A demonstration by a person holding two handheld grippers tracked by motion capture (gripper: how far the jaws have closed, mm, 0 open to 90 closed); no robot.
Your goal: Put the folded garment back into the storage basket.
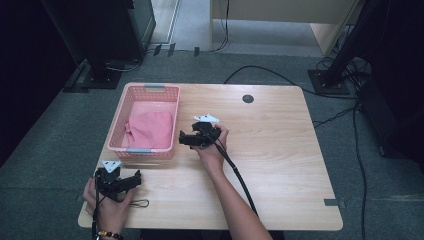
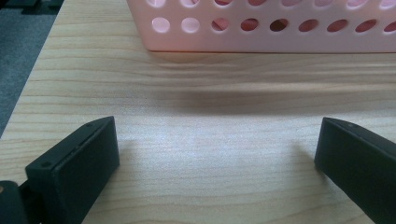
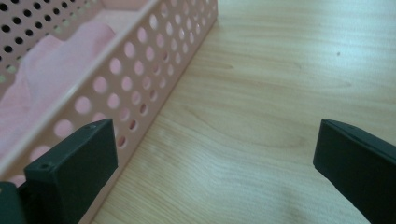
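The pink cloth (image 1: 150,128) is lying crumpled inside the pink basket (image 1: 131,100), which sits on the left part of the wooden table (image 1: 280,150). The right gripper (image 1: 183,139) is just beside the basket's right wall with its jaws spread wide and nothing in them. The left gripper (image 1: 136,179) is near the table's front left corner, a bit in front of the basket, also wide open and holding nothing.
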